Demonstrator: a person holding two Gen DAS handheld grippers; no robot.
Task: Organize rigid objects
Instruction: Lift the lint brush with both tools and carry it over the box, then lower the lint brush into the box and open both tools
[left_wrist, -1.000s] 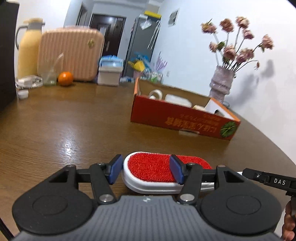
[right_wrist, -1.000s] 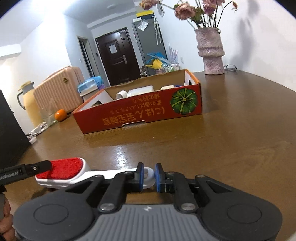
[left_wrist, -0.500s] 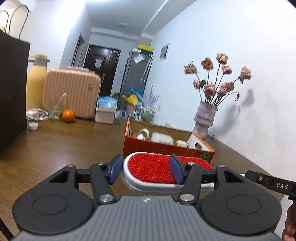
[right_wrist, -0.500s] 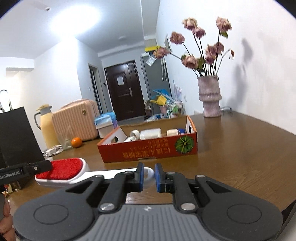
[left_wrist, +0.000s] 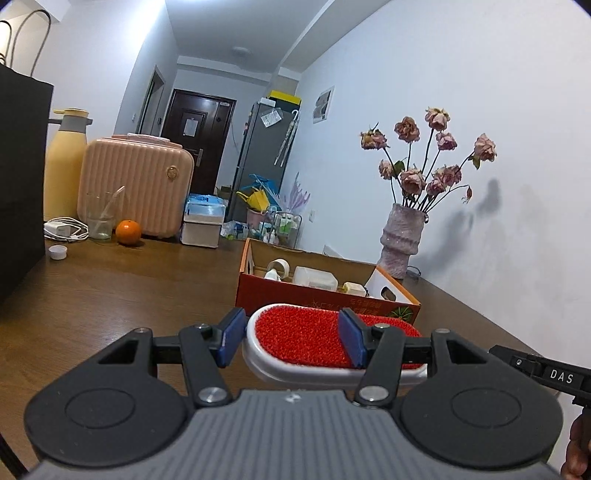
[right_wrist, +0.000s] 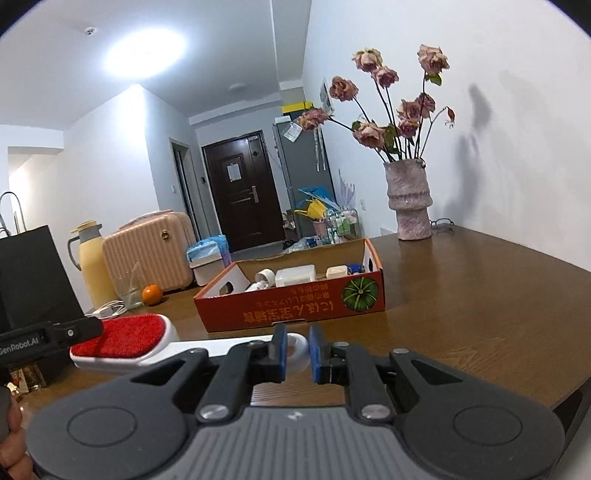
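A lint brush (left_wrist: 303, 336) with a red pad and a white body hangs above the brown table (left_wrist: 110, 295), held at both ends. My left gripper (left_wrist: 291, 341) is shut on its head, blue pads against the white rim and the red pad. In the right wrist view the brush (right_wrist: 122, 336) runs from lower left to the centre, where my right gripper (right_wrist: 297, 352) is shut on the white looped handle end. Beyond it stands an open red cardboard box (left_wrist: 325, 301) (right_wrist: 295, 308) with a tape roll and several white containers inside.
A vase of dried roses (left_wrist: 400, 240) (right_wrist: 408, 206) stands behind the box near the wall. At the far left are a pink case (left_wrist: 136, 188), a yellow jug (left_wrist: 64, 166), a glass (left_wrist: 99, 218), an orange (left_wrist: 128, 232) and a black bag (left_wrist: 18, 184). The table edge (right_wrist: 569, 391) is at the right.
Both grippers have risen with the brush and tipped upward, so the box and table sit lower and more wall and ceiling show. Neither grip has changed.
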